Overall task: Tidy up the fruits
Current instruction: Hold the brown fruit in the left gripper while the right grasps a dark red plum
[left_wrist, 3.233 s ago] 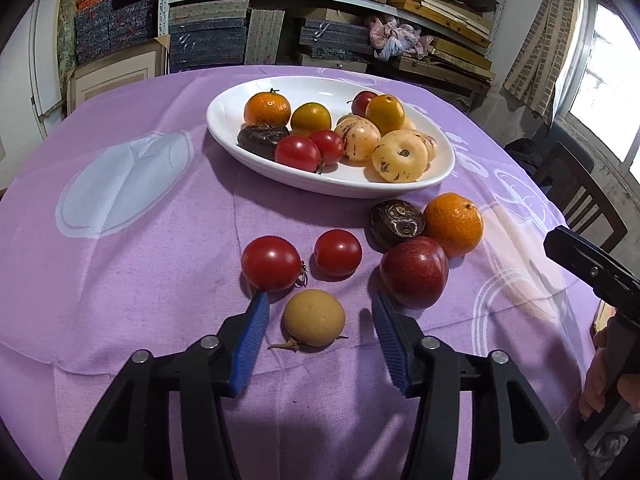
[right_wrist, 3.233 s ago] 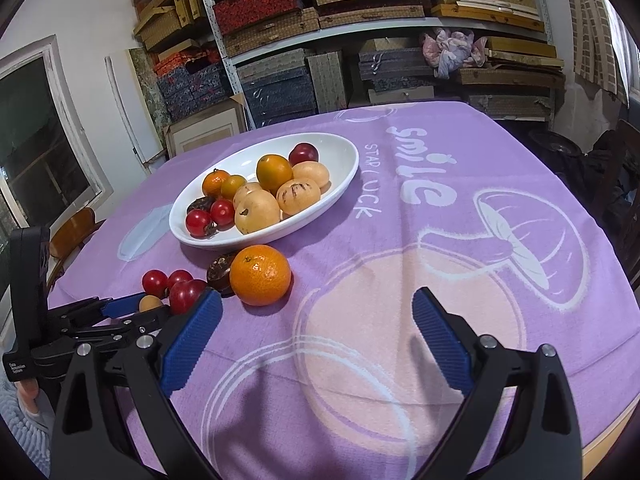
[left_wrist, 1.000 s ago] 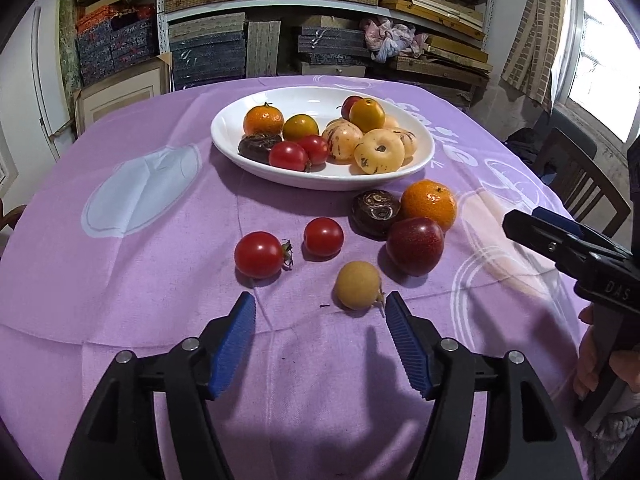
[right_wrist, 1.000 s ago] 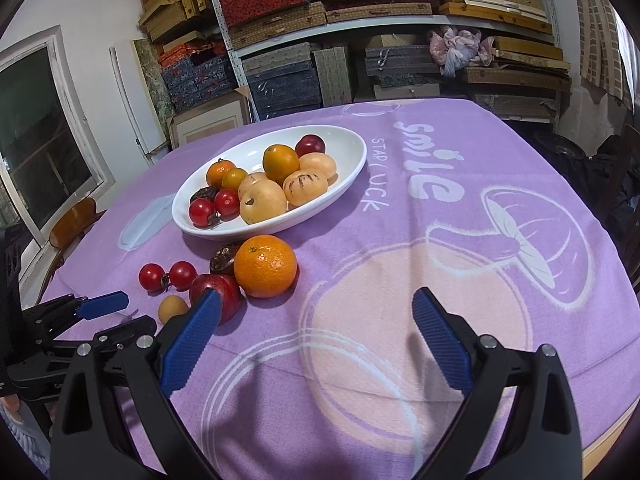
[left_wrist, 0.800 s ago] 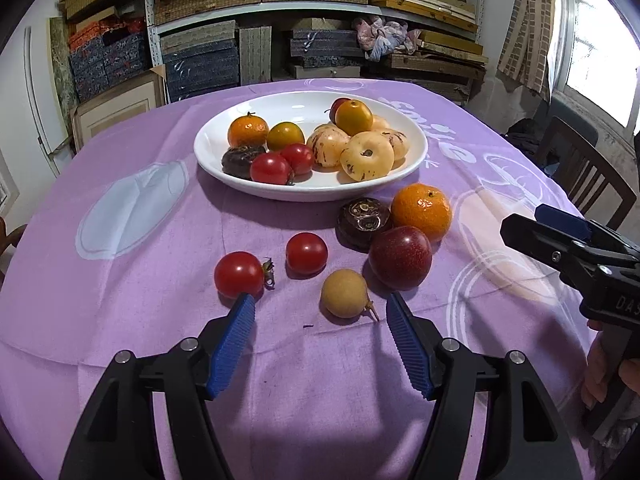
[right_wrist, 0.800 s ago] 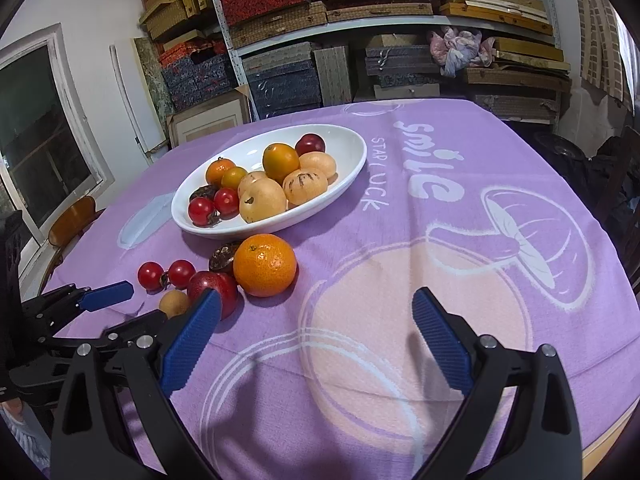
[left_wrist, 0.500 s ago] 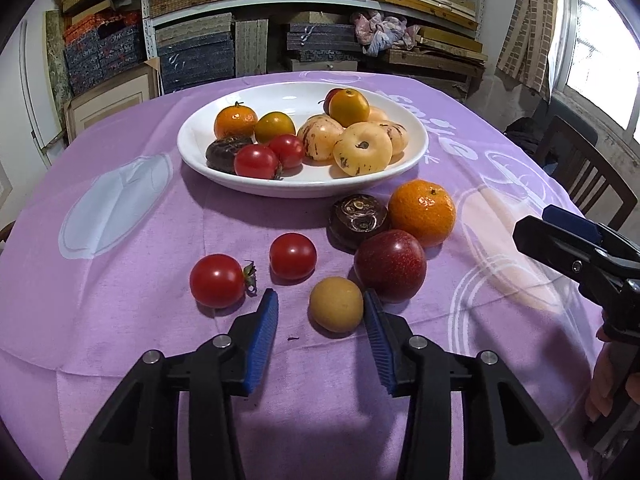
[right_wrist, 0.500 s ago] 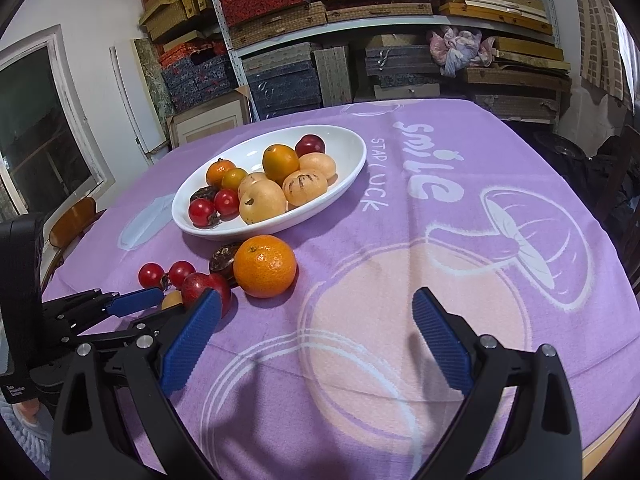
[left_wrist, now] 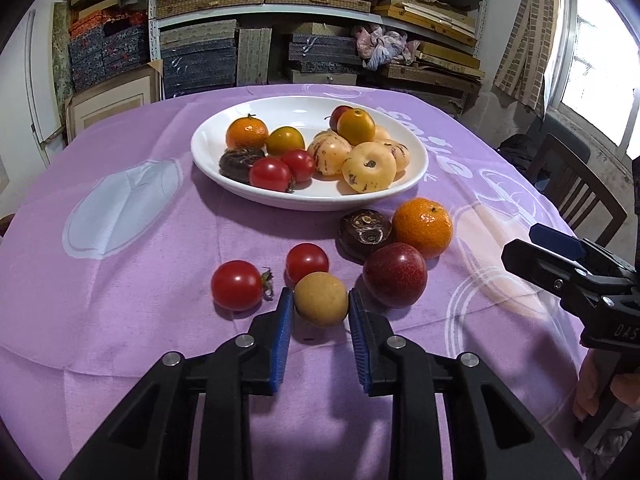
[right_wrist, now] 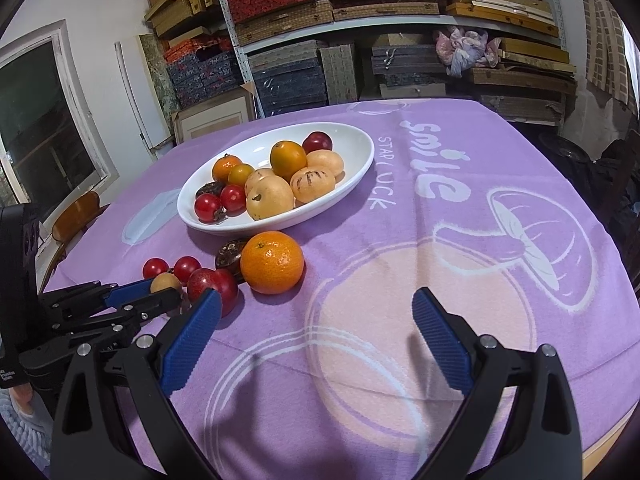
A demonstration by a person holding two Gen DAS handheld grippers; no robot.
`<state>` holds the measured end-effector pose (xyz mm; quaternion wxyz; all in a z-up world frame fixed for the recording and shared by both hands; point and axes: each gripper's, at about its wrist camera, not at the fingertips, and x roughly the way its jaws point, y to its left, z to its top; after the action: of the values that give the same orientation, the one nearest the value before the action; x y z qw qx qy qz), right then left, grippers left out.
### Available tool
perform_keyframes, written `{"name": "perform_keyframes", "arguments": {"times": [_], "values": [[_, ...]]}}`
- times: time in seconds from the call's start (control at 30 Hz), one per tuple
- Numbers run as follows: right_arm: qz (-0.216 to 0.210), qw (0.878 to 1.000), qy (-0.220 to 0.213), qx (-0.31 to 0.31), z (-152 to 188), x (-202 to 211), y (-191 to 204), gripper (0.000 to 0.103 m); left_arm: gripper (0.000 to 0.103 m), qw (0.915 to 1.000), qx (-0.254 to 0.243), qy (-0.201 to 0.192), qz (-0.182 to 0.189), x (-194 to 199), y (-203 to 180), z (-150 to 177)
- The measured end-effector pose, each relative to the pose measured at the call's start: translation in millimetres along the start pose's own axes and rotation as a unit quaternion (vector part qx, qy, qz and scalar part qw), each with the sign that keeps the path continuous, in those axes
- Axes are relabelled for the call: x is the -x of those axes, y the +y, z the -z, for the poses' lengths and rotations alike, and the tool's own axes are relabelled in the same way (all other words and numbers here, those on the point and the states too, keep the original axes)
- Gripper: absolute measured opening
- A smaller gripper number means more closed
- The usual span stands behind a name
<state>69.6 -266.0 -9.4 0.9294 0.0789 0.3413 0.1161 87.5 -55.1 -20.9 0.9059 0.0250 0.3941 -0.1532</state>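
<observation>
A small tan round fruit [left_wrist: 321,299] lies on the purple tablecloth [left_wrist: 120,280]. My left gripper [left_wrist: 320,312] has its blue pads closed against both sides of it. It also shows in the right wrist view [right_wrist: 165,281], held between the left gripper's fingers [right_wrist: 124,294]. Around it lie two red tomatoes [left_wrist: 237,285] [left_wrist: 307,262], a dark red plum [left_wrist: 395,274], a brown fruit [left_wrist: 364,232] and an orange [left_wrist: 422,222]. A white oval bowl [left_wrist: 256,192] behind them holds several fruits. My right gripper [right_wrist: 316,320] is open and empty above the cloth.
Shelves stacked with boxes [left_wrist: 280,40] stand behind the table. A wooden chair [left_wrist: 576,184] is at the right edge, another chair [right_wrist: 76,212] at the left. The table's front edge [right_wrist: 600,444] is close to the right gripper.
My left gripper moved forward and narrowed its jaws from wide open until the pads touch the tan fruit. The right gripper stayed still and open.
</observation>
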Motion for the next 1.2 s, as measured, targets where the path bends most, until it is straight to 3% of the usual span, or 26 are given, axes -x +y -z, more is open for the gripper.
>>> {"name": "perform_keyframes", "arguments": {"times": [0.17,0.27,0.33,0.4,0.47,0.63,0.77,0.97,1.1,1.2], "values": [[-0.032,0.999,0.005,0.014,3,-1,16,0.094,0.028,0.9988,-0.001,-0.004,-0.048,20,21,17],[-0.043,0.999,0.011,0.029,3,-4,36,0.094,0.028,0.9982,0.016,-0.005,-0.058,25,35,24],[-0.039,0.998,0.022,0.046,4,-10,51,0.092,0.028,0.998,0.024,-0.008,-0.058,26,40,25],[-0.04,0.997,0.037,0.06,5,-19,64,0.078,0.028,0.9981,0.027,-0.008,-0.055,27,42,25],[-0.042,0.995,0.054,0.07,5,-29,75,0.071,0.028,0.9984,0.028,-0.008,-0.049,27,44,26],[-0.029,0.994,0.065,0.078,4,-47,89,0.07,0.028,0.9988,0.03,-0.008,-0.038,29,46,28],[-0.028,0.994,0.072,0.075,-2,-57,93,0.057,0.028,0.9989,0.034,-0.005,-0.033,27,48,28],[-0.028,0.993,0.088,0.075,-4,-71,95,0.052,0.028,0.9987,0.039,-0.001,-0.034,26,49,27],[-0.031,0.993,0.09,0.067,-6,-75,93,0.041,0.028,0.9986,0.04,0.001,-0.034,25,49,27],[-0.032,0.993,0.089,0.066,-6,-75,92,0.04,0.028,0.9985,0.043,0.001,-0.034,24,50,27]]}}
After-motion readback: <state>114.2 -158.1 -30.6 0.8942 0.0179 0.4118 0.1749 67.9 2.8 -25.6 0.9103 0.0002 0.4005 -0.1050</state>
